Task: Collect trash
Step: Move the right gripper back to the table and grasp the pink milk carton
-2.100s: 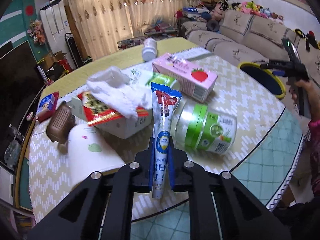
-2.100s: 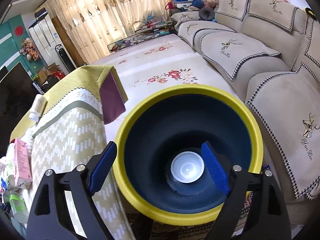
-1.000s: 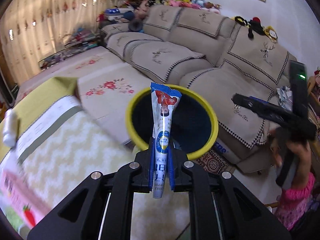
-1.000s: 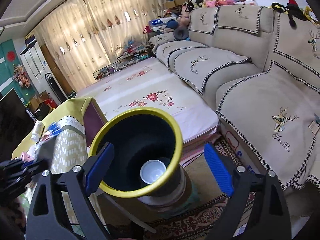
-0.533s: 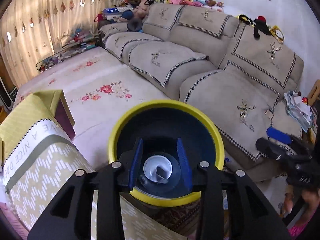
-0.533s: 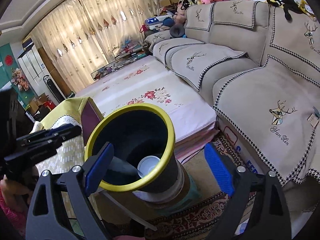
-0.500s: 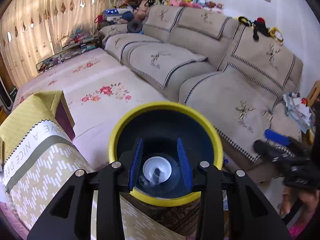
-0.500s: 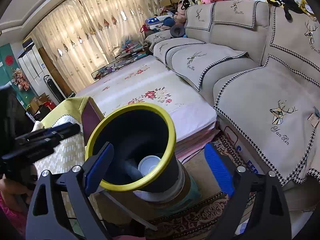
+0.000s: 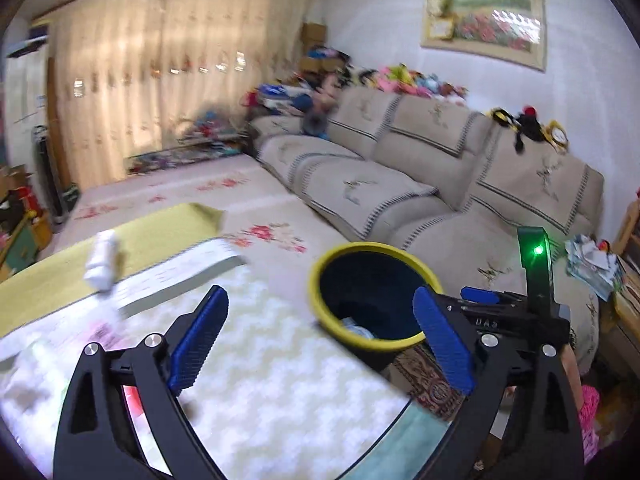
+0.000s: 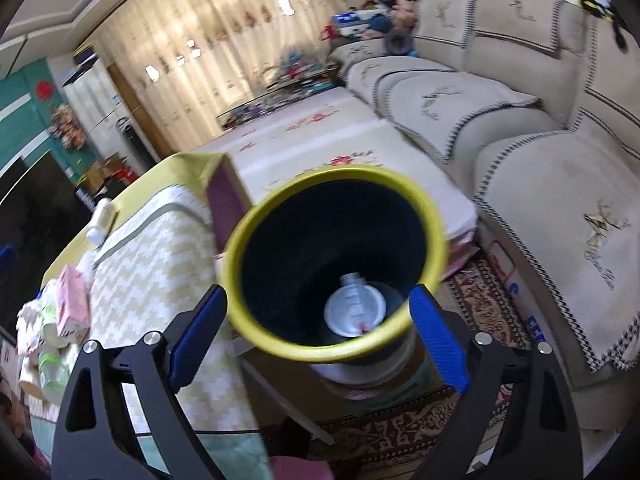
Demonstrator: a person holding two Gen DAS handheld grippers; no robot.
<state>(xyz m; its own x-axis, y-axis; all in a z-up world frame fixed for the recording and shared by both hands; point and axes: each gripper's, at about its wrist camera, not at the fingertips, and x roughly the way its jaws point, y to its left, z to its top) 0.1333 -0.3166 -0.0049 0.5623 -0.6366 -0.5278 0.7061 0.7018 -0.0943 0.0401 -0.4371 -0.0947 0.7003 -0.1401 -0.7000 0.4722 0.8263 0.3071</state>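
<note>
Left wrist view shows your left gripper opening, empty, the right gripper wide and empty over the bin; take the light, crushable carton on the worktop across its flat sides.

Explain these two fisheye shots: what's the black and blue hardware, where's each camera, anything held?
No robot: a person holds a handheld two-finger gripper in each hand, each with a camera looking along its blue-padded fingers. In the left wrist view, the left gripper hovers over the patterned table, jaws opening and empty; the right gripper shows beside the yellow-rimmed bin. The right wrist view looks into that bin, where a white cup and a tube-like wrapper lie; the right gripper is open and empty. A white bottle and pink carton remain on the table.
</note>
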